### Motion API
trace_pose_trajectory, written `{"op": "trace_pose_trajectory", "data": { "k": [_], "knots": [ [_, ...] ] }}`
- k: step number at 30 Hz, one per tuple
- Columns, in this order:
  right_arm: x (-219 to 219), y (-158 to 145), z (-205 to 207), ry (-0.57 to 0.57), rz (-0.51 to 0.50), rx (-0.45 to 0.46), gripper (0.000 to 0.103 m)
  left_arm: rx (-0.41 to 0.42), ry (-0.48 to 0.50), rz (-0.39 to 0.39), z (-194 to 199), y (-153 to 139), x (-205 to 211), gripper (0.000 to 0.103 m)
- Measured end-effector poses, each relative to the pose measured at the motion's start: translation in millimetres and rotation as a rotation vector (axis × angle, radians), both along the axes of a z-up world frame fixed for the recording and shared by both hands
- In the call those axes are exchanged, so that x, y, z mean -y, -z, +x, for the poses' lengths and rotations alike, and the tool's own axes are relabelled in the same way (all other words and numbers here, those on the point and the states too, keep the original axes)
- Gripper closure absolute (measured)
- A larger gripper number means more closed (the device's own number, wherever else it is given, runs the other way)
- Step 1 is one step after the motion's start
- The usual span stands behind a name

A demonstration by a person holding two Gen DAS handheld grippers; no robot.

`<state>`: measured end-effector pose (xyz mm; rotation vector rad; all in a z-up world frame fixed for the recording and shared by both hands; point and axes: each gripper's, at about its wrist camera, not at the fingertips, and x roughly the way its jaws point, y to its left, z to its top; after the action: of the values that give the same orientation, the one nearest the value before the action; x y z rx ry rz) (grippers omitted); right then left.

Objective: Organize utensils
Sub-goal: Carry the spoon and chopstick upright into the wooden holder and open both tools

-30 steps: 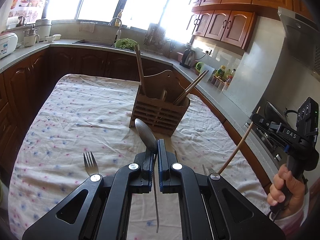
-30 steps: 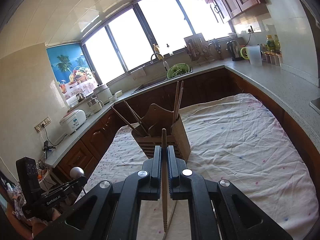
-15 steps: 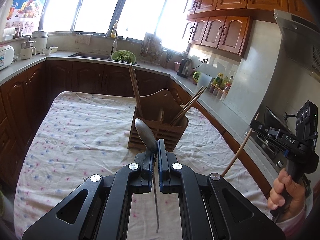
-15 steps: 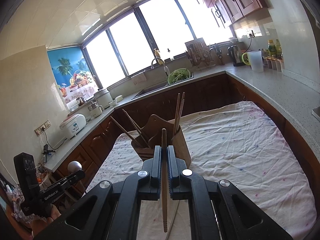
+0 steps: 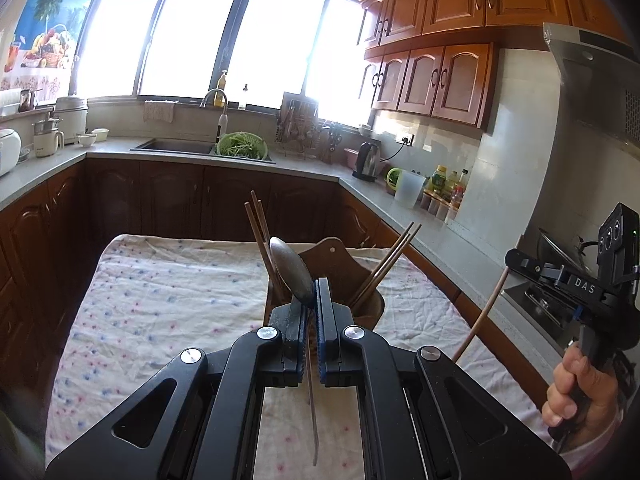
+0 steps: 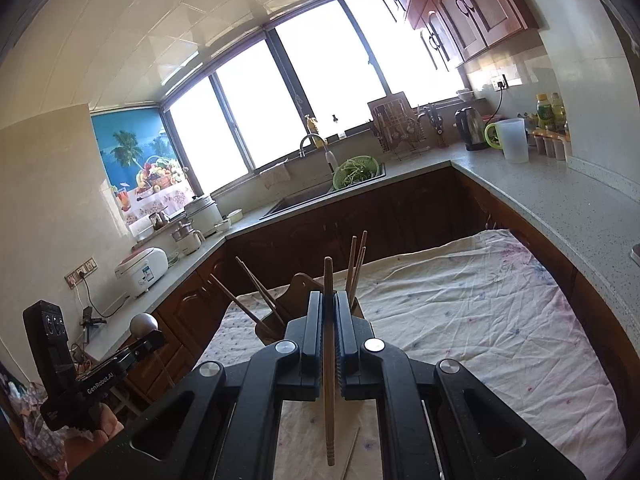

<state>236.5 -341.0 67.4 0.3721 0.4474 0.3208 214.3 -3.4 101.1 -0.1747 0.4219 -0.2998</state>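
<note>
Left gripper [image 5: 311, 300]: jaws closed on a metal spoon [image 5: 291, 272], bowl up and forward, handle hanging down behind the pads.
Right gripper [image 6: 329, 312]: jaws clamped on a single wooden chopstick [image 6: 329, 360], held near upright, both ends protruding.
Utensil holder [image 5: 340, 268]: wooden, slatted, standing on the table straight ahead of both grippers; chopsticks [image 5: 386, 268] lean out of its compartments.
Table [image 5: 168, 292]: covered by a white cloth with small coloured dots.
Right hand [image 5: 580, 392]: wrapped round the right gripper's handle, seen from the left wrist view.
Background: sink [image 5: 176, 146] and green colander [image 5: 242, 146] on the counter under the windows.
</note>
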Motion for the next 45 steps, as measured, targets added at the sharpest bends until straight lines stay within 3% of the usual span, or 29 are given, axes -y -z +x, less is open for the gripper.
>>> {"op": "trace_pose_trajectory", "data": {
  "k": [22,33,45],
  "knots": [
    [-20.9,-49.5,77.2,0.023,-0.02,0.151,0.098,0.228,-0.067,-0.029,79.8,-44.4,6.7,0.1],
    [-23.5,-31.6,105.4,0.035,-0.016,0.161,0.098,0.204,-0.076,-0.013,121.8,-12.7,28.3,0.1],
    [-32.2,9.0,106.8,0.035,-0.026,0.117,0.098,0.18,-0.086,0.014,125.7,26.4,40.3,0.1]
  ]
}}
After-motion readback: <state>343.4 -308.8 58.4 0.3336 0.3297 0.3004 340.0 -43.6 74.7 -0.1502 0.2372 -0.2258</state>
